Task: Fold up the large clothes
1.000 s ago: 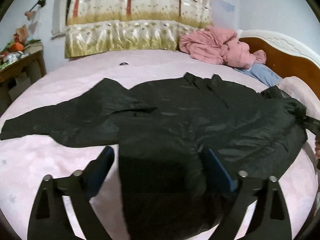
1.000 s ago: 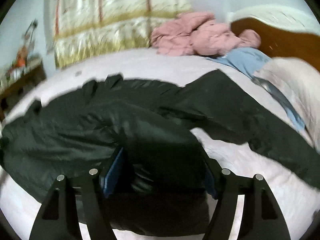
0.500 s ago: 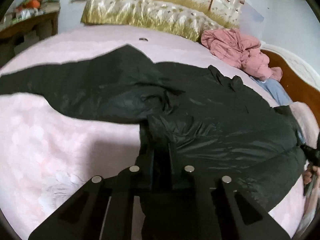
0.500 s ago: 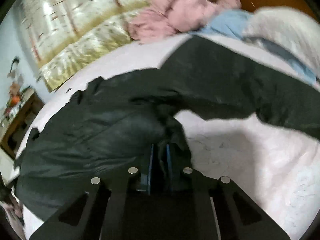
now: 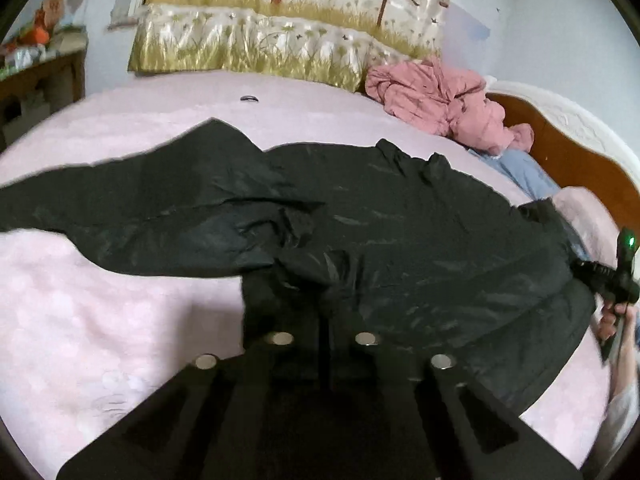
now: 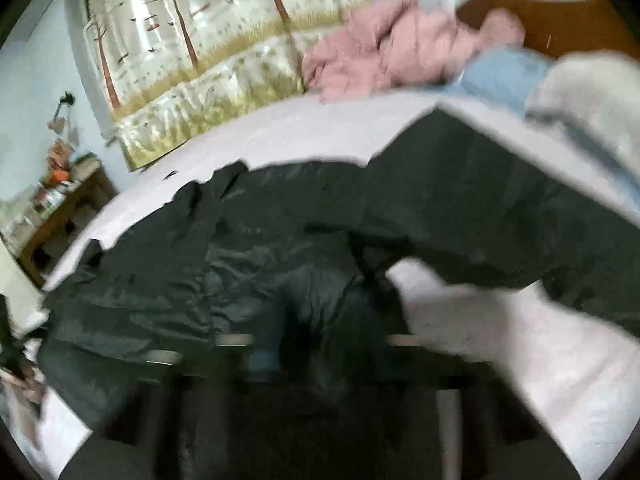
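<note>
A large black jacket [image 5: 400,232] lies spread flat on the pink bed [image 5: 100,320], sleeves stretched out to both sides. My left gripper [image 5: 324,320] is shut on the jacket's hem near its left corner, the fabric bunched between the jaws. In the blurred right wrist view the same jacket [image 6: 240,272] fills the middle, and my right gripper [image 6: 304,340] is shut on the hem at the other corner. The right gripper's body [image 5: 612,280], held by a hand, shows at the far right edge of the left wrist view.
A crumpled pink garment [image 5: 436,96] and a blue one [image 5: 524,172] lie by the wooden headboard [image 5: 580,160]. A gold-patterned curtain [image 5: 280,20] hangs behind the bed. A cluttered wooden shelf [image 5: 36,64] stands at left. A small dark object [image 5: 249,98] lies on the bed.
Both grippers went from open around the jacket's hem to shut on it, bunching the fabric. Both hands shifted and rolled a little; the right view has blurred.
</note>
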Demonstrator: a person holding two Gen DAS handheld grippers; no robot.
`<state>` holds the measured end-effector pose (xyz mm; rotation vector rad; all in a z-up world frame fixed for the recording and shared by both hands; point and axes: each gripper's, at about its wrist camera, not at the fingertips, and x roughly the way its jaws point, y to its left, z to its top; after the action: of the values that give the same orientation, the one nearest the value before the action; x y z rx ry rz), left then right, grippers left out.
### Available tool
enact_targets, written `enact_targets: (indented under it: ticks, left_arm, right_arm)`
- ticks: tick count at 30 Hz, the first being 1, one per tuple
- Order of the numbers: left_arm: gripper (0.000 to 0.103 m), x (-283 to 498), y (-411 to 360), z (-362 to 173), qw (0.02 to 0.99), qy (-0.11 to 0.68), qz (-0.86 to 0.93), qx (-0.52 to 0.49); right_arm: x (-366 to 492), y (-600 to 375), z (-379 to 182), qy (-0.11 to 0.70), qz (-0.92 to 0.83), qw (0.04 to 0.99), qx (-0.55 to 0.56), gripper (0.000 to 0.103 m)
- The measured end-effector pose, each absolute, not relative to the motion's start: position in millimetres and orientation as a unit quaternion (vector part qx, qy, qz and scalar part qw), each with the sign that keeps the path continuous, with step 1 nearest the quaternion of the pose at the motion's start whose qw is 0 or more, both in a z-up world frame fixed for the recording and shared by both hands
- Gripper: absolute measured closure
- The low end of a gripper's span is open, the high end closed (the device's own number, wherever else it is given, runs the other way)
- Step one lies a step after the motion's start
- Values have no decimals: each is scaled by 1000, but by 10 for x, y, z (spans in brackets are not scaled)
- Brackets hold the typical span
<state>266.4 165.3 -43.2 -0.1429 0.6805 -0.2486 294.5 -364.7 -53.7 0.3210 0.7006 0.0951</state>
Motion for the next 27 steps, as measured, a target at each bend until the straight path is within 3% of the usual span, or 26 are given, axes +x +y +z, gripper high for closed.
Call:
enact_targets:
  ticks: [6, 10, 16, 23, 27]
  left_arm:
    - [101, 1606, 1793, 21, 968, 164, -180, -61]
    - [100, 931, 1863, 122, 973, 122, -190, -56]
    - [100, 510, 1884, -108, 979, 116, -159, -52]
    - [101, 222, 1924, -274, 981, 47, -166, -87]
    - [86, 194, 1870, -470, 986, 79, -127, -71]
  right_arm:
    - [1903, -3687, -181, 153, 50, 976, 144, 100]
    - [1009, -3628, -78, 79, 25, 990, 118, 100]
    - [467, -3532, -309, 68, -9, 992, 104, 100]
    - [97, -3449, -408, 19, -56, 994, 91, 100]
    - [-28, -3348, -601, 45, -89, 991, 84, 99]
